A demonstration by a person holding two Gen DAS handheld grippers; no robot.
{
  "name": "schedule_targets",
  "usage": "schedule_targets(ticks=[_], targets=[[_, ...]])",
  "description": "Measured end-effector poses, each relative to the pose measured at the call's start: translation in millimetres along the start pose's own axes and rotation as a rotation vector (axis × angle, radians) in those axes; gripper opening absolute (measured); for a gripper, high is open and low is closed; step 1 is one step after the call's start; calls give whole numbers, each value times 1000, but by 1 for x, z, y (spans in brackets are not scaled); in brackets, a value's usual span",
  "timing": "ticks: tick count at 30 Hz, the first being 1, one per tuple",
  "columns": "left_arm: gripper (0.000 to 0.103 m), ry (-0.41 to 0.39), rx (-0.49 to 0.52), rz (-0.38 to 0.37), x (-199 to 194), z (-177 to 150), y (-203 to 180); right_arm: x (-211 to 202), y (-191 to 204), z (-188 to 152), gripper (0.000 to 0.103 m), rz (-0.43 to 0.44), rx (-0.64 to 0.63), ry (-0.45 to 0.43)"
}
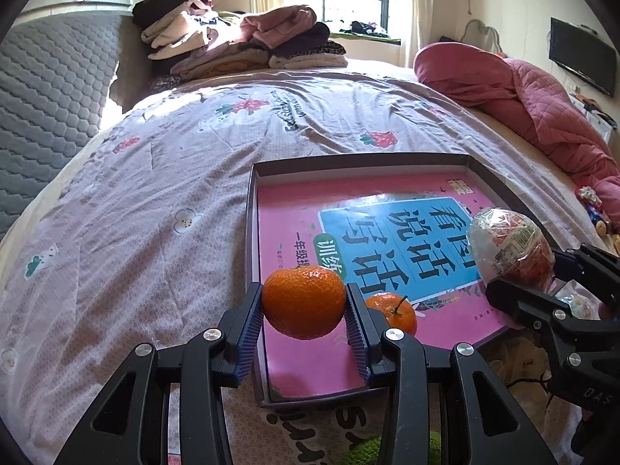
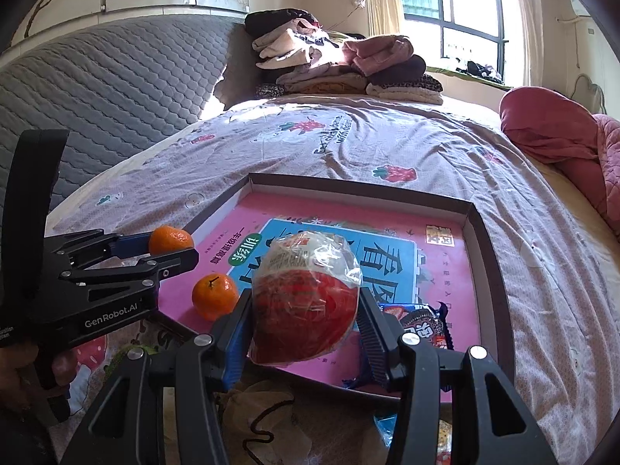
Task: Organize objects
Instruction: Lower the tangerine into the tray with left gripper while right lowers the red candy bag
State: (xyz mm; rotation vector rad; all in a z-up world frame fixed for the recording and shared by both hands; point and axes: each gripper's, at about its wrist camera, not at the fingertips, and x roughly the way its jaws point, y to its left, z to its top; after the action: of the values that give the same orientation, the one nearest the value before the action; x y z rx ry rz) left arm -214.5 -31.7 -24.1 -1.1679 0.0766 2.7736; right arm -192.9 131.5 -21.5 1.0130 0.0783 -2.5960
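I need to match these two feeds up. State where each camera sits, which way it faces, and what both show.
Left wrist: rides the left gripper, looking along its fingers at a clamped orange above the tray's left part; the right gripper shows at right.
Right wrist: rides the right gripper, which holds a wrapped red snack over the tray; the left gripper and a hand show at left.
Shared: tray, loose orange, bed, clothes pile, window.

A bed [image 1: 174,178] covered in a pale strawberry-print quilt carries a shallow cardboard tray [image 2: 486,232] near the front, a stack of folded clothes [image 1: 240,42] at the far end, and what looks like a bunched pink blanket [image 1: 515,97] alongside.
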Motion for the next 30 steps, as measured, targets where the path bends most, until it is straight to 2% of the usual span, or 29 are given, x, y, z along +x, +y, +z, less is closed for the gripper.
schedule_targets(ticks=[12, 17, 19, 30], targets=[[42, 22, 7, -1, 8, -5, -3, 19, -7, -3, 51, 17, 49, 66], [42, 26, 20, 12, 12, -7, -4, 31, -3, -5, 52, 0, 21, 115], [42, 20, 31, 22, 12, -7, -6, 30, 0, -7, 52, -25, 0, 103], [42, 8, 88, 63, 11, -11, -12, 29, -1, -8, 52, -45, -9, 104]])
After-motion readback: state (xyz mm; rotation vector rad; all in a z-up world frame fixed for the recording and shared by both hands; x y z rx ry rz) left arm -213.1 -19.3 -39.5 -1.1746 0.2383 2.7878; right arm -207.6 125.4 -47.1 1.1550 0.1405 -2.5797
